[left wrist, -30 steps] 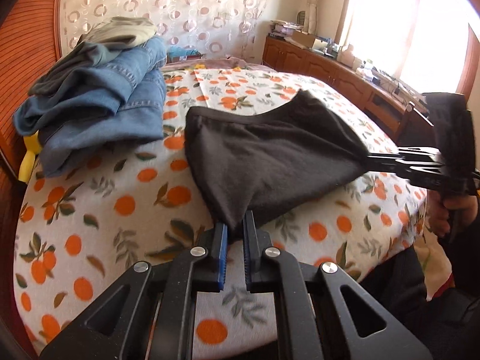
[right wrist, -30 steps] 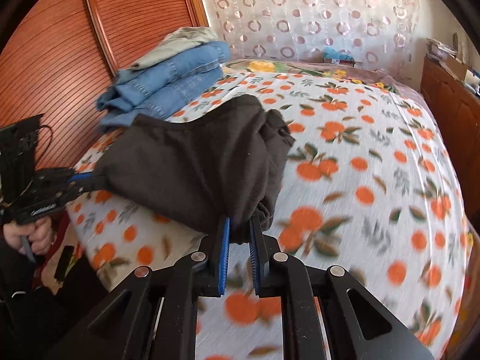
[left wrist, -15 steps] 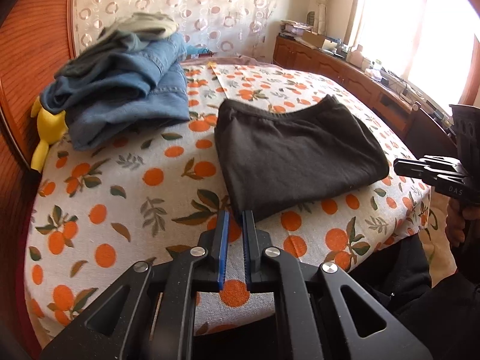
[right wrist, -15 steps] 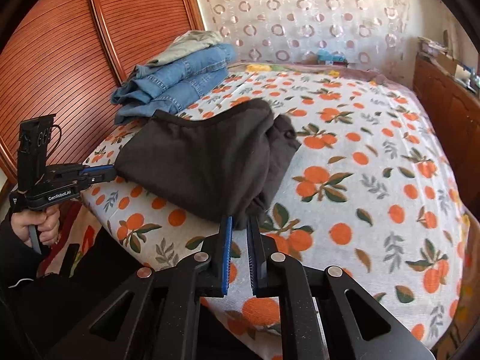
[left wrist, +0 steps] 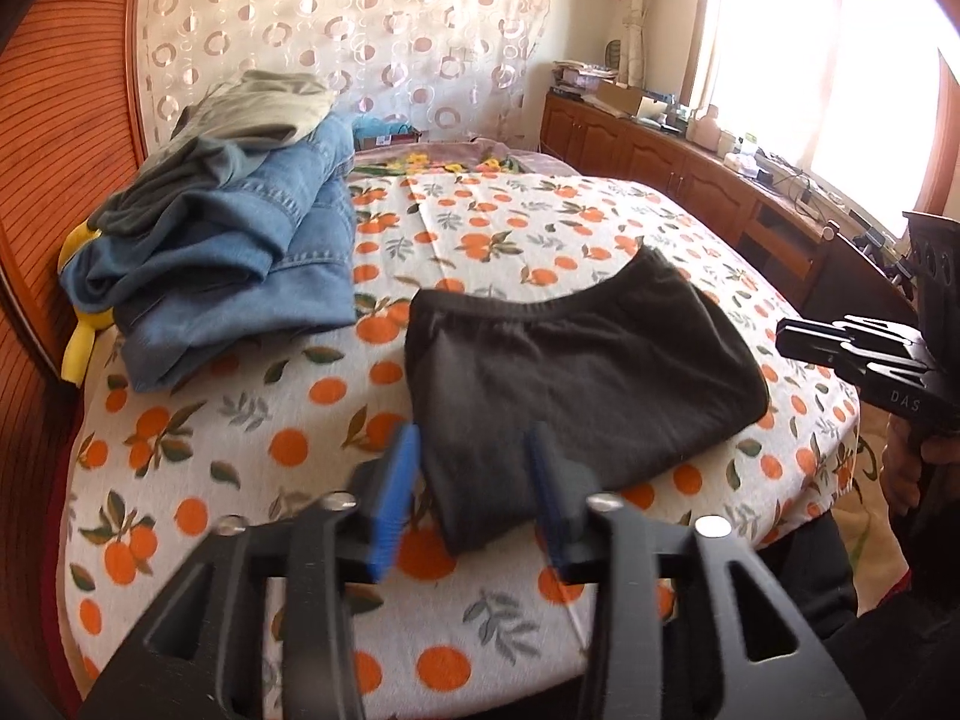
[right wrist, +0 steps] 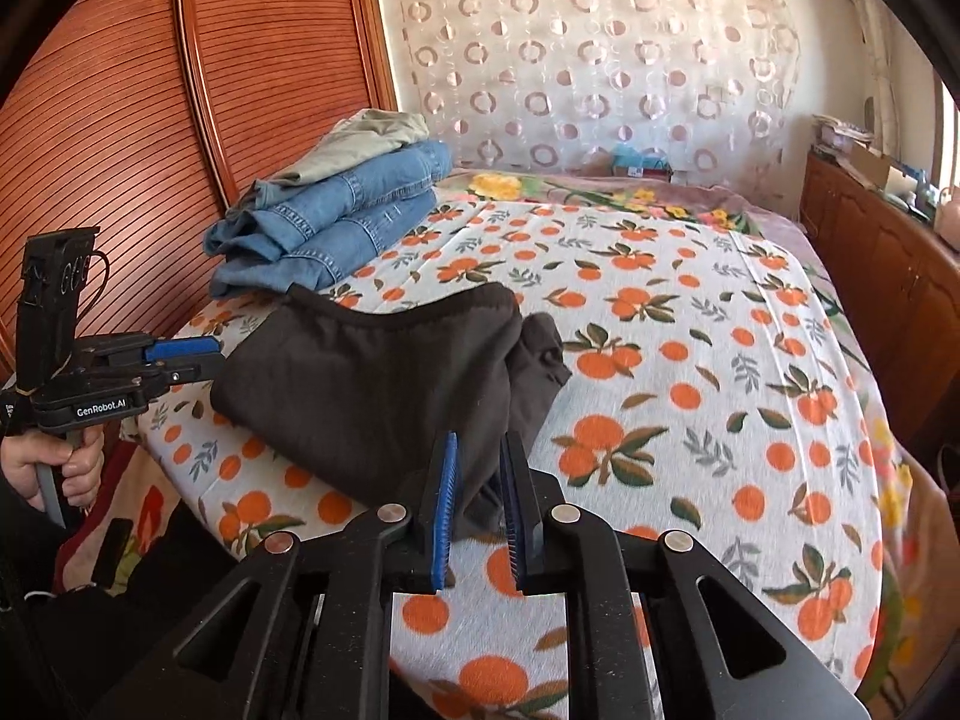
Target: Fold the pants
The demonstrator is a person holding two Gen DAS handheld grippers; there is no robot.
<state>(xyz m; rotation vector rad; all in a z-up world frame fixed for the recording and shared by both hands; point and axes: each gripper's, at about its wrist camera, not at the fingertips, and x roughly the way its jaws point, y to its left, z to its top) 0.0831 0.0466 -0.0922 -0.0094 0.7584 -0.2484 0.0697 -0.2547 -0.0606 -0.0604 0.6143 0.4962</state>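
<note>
1. The left gripper (left wrist: 474,492) is opening: its blue pads (left wrist: 393,501) are spreading apart, where a moment ago they were pinched on the near corner of the black pants (left wrist: 576,372). That corner is lying between the jaws but no pad is pressing on it, so the cloth is released.
2. The right gripper (right wrist: 477,504) is also starting to part, though only narrowly. A bit of dark cloth is showing in the gap, and the pads are no longer clamping it, as far as the right wrist view shows.
3. The black pants are now resting flat on the orange-print bed (left wrist: 252,420) near its front edge, folded into a compact block with the waistband on the far side. A second ago they were hanging stretched between the two grippers.
4. This is looking like the end of a fold: the garment is laid down and both hands are letting go. One loose lobe (right wrist: 540,354) is sticking out on the right and may need tucking.
5. Farther back, a stack of jeans (left wrist: 240,252) is sitting apart from the pants.
</note>
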